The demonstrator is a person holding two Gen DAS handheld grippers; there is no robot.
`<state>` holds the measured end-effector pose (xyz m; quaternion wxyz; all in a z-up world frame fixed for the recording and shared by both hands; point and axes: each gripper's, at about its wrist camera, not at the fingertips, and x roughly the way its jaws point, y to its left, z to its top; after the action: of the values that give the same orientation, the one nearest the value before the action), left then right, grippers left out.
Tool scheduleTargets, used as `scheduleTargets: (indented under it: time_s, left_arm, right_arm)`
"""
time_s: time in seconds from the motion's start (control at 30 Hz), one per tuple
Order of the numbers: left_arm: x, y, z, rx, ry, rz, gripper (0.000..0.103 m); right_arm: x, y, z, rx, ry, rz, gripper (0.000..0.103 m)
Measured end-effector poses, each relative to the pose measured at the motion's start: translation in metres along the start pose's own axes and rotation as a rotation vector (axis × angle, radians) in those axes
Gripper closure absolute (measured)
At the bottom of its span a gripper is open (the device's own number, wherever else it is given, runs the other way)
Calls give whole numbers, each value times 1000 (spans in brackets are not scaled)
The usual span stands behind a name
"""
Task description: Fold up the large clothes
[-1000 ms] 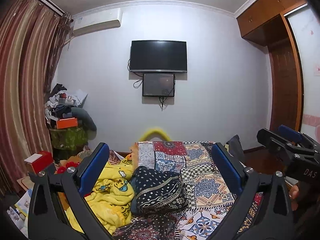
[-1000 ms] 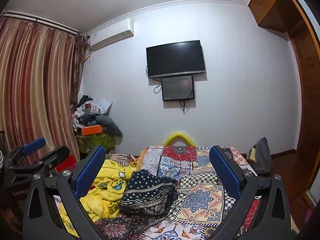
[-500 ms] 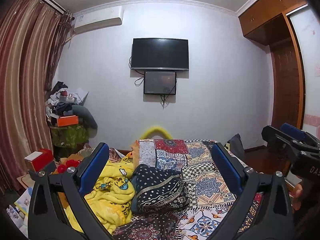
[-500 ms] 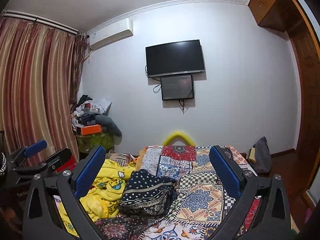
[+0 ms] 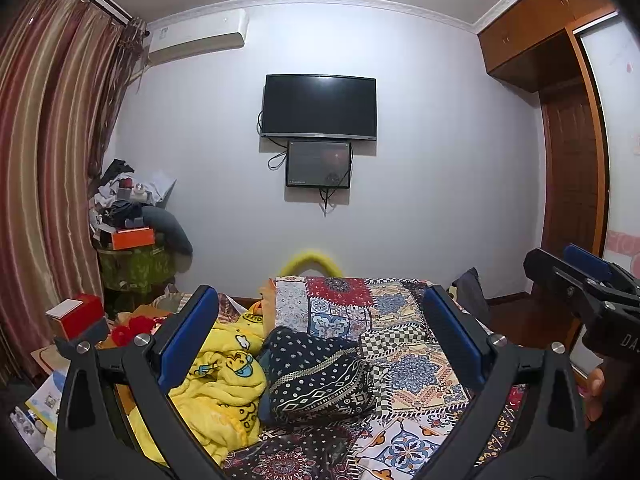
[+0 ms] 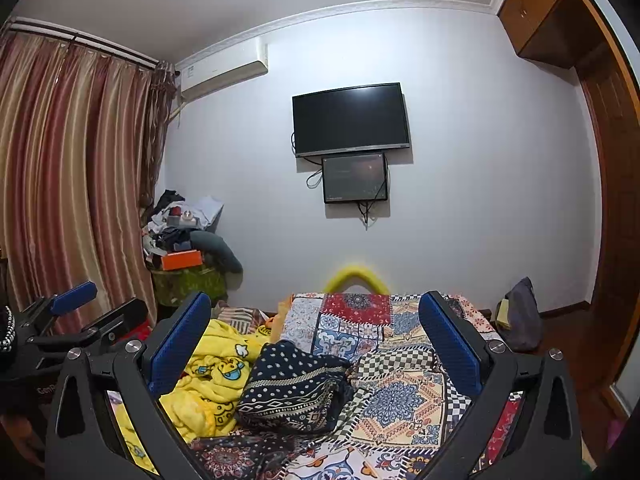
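A: Even, cool indoor light in both views; the pale lilac back wall (image 5: 432, 184) looks evenly lit, with soft shadows under the black wall-mounted television (image 5: 319, 106).

B: Strong fisheye bending at the edges, dark vignetted corners. The yellow curved bar (image 6: 356, 278) is blurred.

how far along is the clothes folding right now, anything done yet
Done: the dark patterned garment lies on the bed as a compact bundle, so it looks folded already. In hand: nothing; the left tongs and right tongs are both open and empty, held above the bed. Left: the yellow cartoon-print garment beside the bundle is crumpled and unfolded, likely next.
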<state>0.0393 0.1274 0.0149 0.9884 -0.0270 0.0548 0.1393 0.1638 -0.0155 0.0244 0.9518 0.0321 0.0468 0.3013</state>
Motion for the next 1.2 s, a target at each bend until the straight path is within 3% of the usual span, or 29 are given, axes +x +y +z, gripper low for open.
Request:
scheduleTargets:
  time_s: [1.2]
  left_arm:
    - [0,-12,-1,-1,25,-50,0]
  right_arm:
    - [-1,-4,2,4,0,-19,0]
